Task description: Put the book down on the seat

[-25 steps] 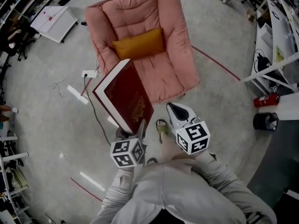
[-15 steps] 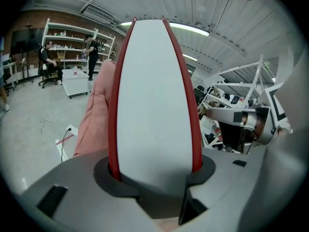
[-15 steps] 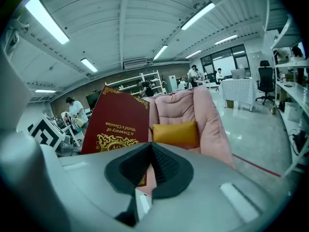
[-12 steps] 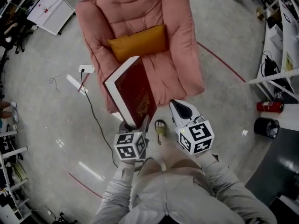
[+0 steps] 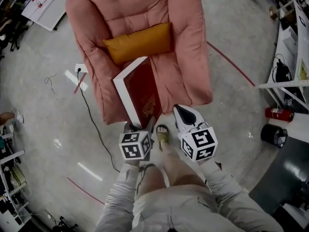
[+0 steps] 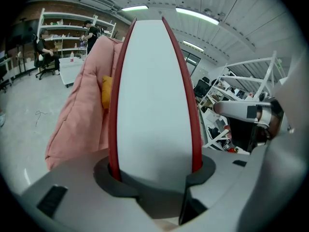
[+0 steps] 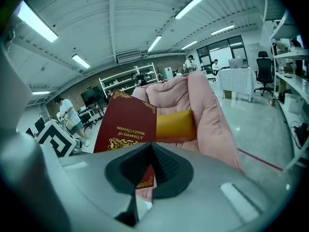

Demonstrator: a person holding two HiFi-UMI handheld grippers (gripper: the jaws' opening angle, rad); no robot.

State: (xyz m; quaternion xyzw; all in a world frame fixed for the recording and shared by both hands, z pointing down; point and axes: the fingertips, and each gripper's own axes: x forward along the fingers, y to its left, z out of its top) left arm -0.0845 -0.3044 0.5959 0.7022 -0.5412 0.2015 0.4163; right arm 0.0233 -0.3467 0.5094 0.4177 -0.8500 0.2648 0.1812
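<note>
A thick dark red book [image 5: 142, 93] with gold print stands tilted on its lower edge in my left gripper [image 5: 140, 124], whose jaws are shut on its covers. In the left gripper view its white page block [image 6: 154, 95] fills the space between the jaws. The book hangs over the front edge of the pink armchair's [image 5: 186, 37] seat [image 5: 166, 74], just below the orange pillow [image 5: 137, 42]. My right gripper [image 5: 185, 114] is shut and empty, right of the book and in front of the chair. In the right gripper view the book's cover [image 7: 126, 122] shows to the left of the pillow [image 7: 176, 124].
A power strip with a black cable [image 5: 79, 70] lies on the floor left of the chair. A white table [image 5: 41, 6] stands at the far left. Shelving [image 5: 294, 57], a red extinguisher [image 5: 276, 113] and a black bin [image 5: 271, 134] are at the right. A sandalled foot [image 5: 162, 133] shows between the grippers.
The person has stepped closer to the armchair. The book, held by the left gripper throughout, has moved from beside the chair's front left corner to over the seat's front edge.
</note>
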